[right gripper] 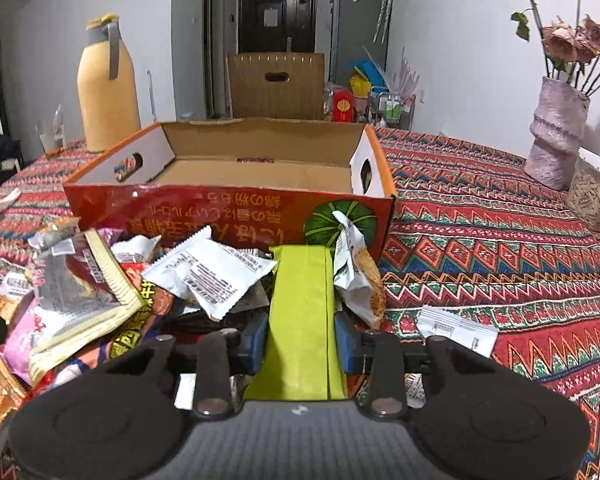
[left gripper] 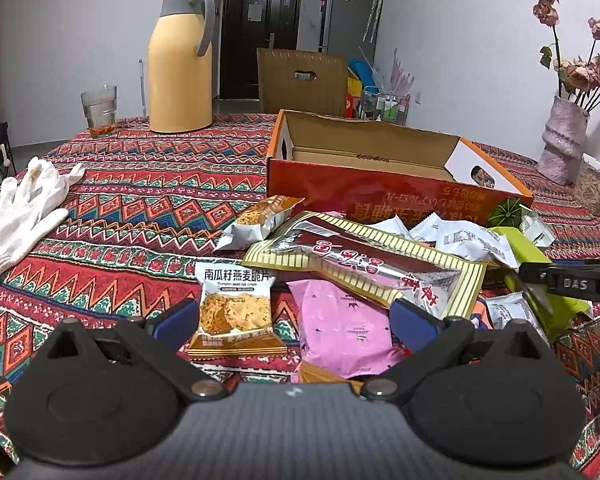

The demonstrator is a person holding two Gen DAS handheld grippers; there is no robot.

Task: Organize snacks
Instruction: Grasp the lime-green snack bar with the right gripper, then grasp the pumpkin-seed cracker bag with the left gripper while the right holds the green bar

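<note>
An open red and orange cardboard box point(left gripper: 380, 188) point(right gripper: 228, 208) stands on the table, and nothing shows inside it. A pile of snack packets lies in front of it. My left gripper point(left gripper: 296, 320) is open, its blue pads either side of a pumpkin-seed oat crisp packet point(left gripper: 236, 312) and a pink packet point(left gripper: 344, 328). My right gripper point(right gripper: 302, 340) is shut on a lime green packet point(right gripper: 300, 320), low over the pile. This packet and the right gripper's finger point(left gripper: 572, 280) also show in the left wrist view.
A yellow thermos point(left gripper: 180, 64), a glass point(left gripper: 99, 110) and white gloves point(left gripper: 24, 208) sit to the left on the patterned tablecloth point(right gripper: 500, 240). A vase of dried flowers point(right gripper: 556, 136) and a clear container point(right gripper: 596, 196) stand to the right. A brown carton point(right gripper: 276, 84) is behind the table.
</note>
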